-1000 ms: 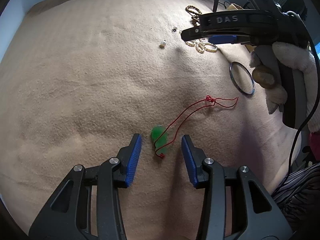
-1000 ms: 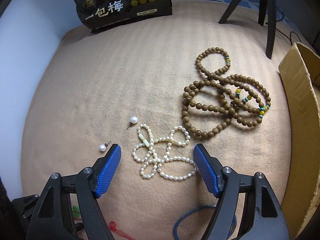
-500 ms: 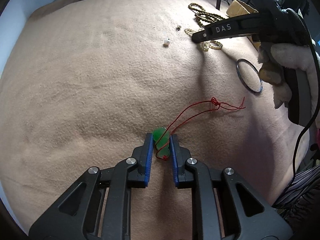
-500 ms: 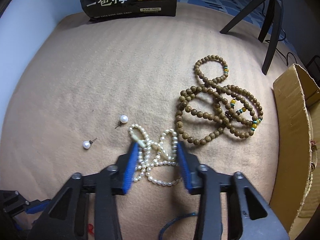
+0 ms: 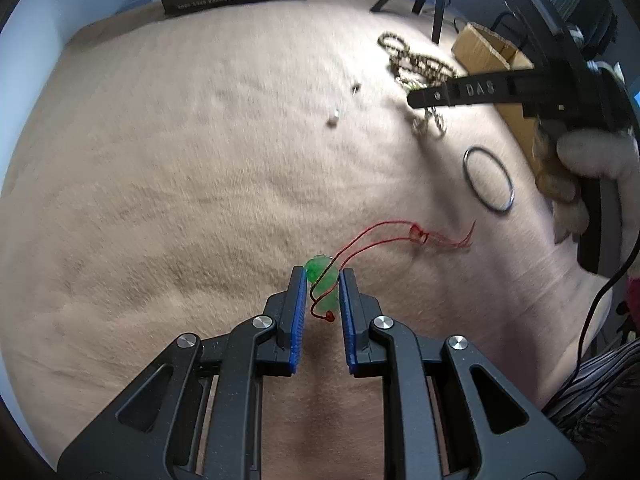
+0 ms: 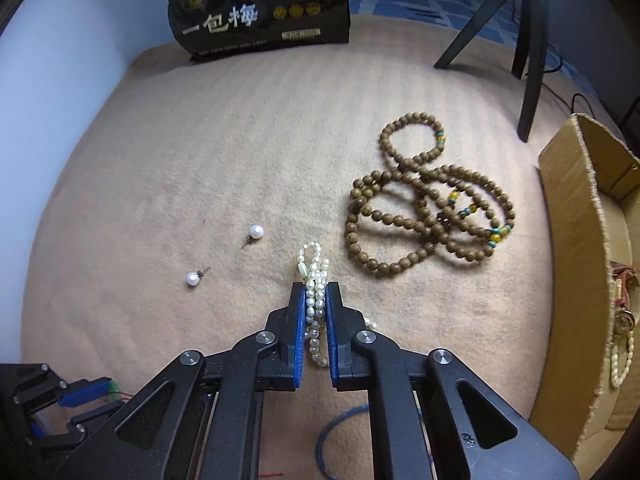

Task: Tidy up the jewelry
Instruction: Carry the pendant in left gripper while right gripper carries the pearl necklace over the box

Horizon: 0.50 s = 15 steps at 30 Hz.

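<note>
My left gripper (image 5: 322, 276) is shut on a green pendant (image 5: 321, 283); its red cord (image 5: 384, 236) trails right over the beige blanket (image 5: 160, 200). My right gripper (image 6: 314, 292) is shut on a bunched pearl necklace (image 6: 314, 276), and it also shows in the left wrist view (image 5: 472, 90). Two pearl earrings (image 6: 256, 233) (image 6: 193, 279) lie left of the pearls. A tangle of brown wooden bead strands (image 6: 428, 208) lies to the right. A dark bangle (image 5: 488, 179) lies beyond the cord.
A cardboard box (image 6: 580, 272) stands at the right edge with some jewelry inside. A black snack bag (image 6: 260, 4) stands at the back. Black tripod legs (image 6: 528, 52) stand at the back right. The left gripper shows at the lower left of the right wrist view (image 6: 80, 396).
Both grippers went from open to shut: the left closed on the green pendant, the right on the pearl necklace, bunching it. Both have lifted slightly since.
</note>
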{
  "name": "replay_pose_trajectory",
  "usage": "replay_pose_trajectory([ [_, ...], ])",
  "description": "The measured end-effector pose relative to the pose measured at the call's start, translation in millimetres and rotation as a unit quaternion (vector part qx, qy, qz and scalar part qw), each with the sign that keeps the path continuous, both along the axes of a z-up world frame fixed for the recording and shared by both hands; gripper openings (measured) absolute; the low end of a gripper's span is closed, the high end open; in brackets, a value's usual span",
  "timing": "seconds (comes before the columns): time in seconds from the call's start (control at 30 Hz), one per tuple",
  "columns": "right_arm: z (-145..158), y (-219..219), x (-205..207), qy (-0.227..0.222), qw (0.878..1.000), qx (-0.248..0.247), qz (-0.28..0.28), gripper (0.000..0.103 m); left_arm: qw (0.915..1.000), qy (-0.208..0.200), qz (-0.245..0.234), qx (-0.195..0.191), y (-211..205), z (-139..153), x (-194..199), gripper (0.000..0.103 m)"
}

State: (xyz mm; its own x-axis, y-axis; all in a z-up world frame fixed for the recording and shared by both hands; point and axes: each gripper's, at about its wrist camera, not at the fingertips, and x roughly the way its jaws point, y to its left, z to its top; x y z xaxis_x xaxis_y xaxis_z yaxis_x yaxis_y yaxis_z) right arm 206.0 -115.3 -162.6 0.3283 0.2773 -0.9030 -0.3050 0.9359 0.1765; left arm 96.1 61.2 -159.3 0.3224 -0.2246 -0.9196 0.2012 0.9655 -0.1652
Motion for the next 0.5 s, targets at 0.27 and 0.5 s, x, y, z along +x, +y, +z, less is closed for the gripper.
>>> replay_pose_trajectory([
  [0.27, 29, -9, -13, -0.033, 0.999, 0.016, -0.003, 0.007, 0.9992, -0.033, 0.013, -0.021, 4, 28, -1, 0.015],
  [0.5, 53, -23, -25, -0.057, 0.998, 0.030, -0.002, 0.007, 0.9968, -0.063, 0.023, -0.045, -3, 52, 7, 0.015],
])
